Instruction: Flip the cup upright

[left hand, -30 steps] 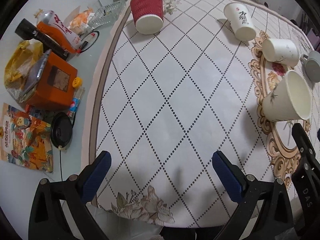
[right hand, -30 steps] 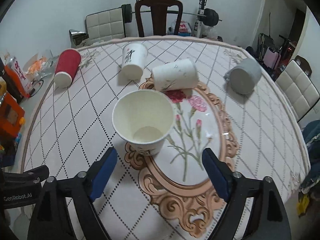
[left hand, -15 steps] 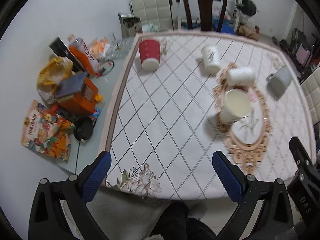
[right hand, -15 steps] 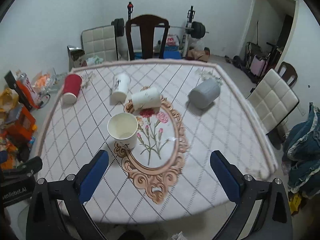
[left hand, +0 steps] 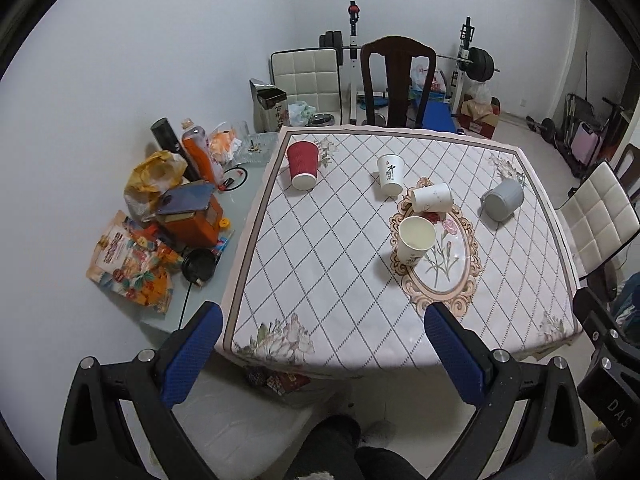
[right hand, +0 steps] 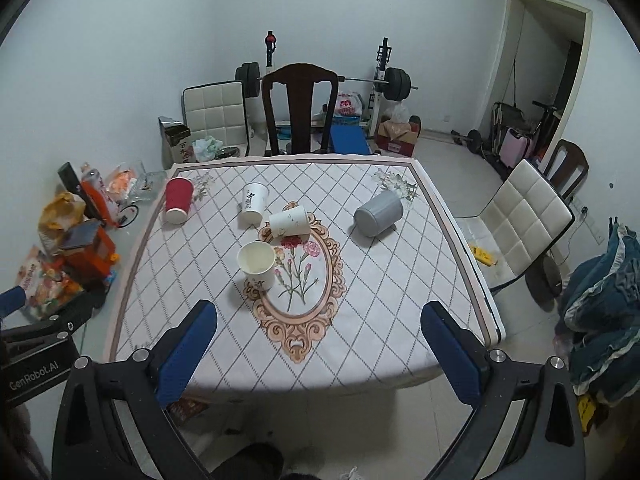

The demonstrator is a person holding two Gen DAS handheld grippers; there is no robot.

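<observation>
- Both views are evenly lit by soft, cool indoor light from overhead; the pale walls take a bluish-grey cast.
- Shadows are faint: a soft one lies beside the upright cream paper cup (right hand: 257, 266) on the white diamond-patterned tablecloth (right hand: 372, 292).
- Strong fisheye bending curves the walls, with black vignetting in the corners.
- Focus is sharp mid-frame; no glare.

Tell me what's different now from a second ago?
Both grippers, left gripper and right gripper, pulled back and up from the table, so the whole room shows. Both stayed open and empty. The cups kept their places: the cream cup upright, the red cup and grey cup on their sides.
</observation>
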